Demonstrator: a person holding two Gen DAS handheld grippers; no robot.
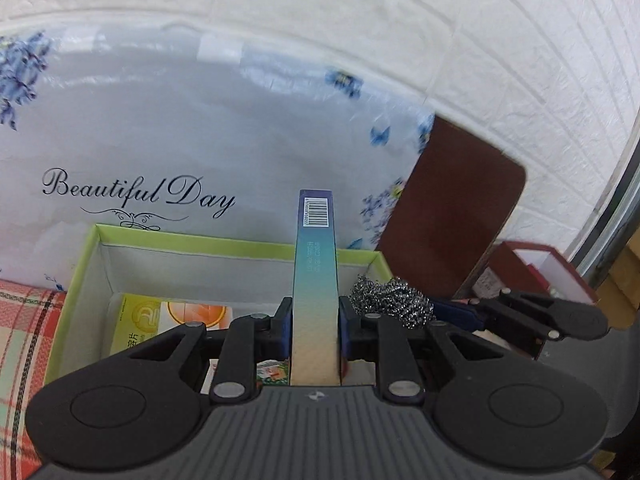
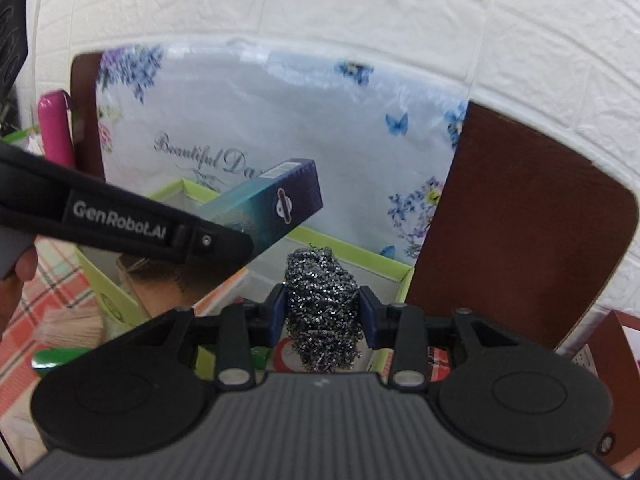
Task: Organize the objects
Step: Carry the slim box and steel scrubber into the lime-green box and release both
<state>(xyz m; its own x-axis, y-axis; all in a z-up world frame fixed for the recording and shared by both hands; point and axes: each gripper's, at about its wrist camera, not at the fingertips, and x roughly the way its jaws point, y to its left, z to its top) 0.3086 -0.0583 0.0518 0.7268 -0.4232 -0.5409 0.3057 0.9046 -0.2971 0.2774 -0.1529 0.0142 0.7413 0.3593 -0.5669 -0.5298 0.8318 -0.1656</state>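
carrying both items over the green box (image 1: 236, 249) — left tool (image 1: 314, 326) clamps a slim carton (image 1: 316, 264), right tool (image 2: 323, 312) grips a steel scourer (image 2: 322, 304); next, lower and release inside.

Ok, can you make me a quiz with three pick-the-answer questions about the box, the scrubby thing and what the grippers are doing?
1. Where is the yellow packet?
A. inside the green-rimmed cardboard box
B. on the brown board
C. in a hand-held gripper

2. What colour is the metal wire scouring ball?
A. pink
B. silver-grey
C. green

3. What is the left hand-held gripper doing?
A. hanging open
B. squeezing the scouring ball
C. clamping the long blue-teal carton

Answers:
A, the yellow packet lies on the floor of the green-rimmed cardboard box.
B, the metal wire scouring ball glitters silver-grey.
C, the left hand-held gripper pinches the long blue-teal carton.
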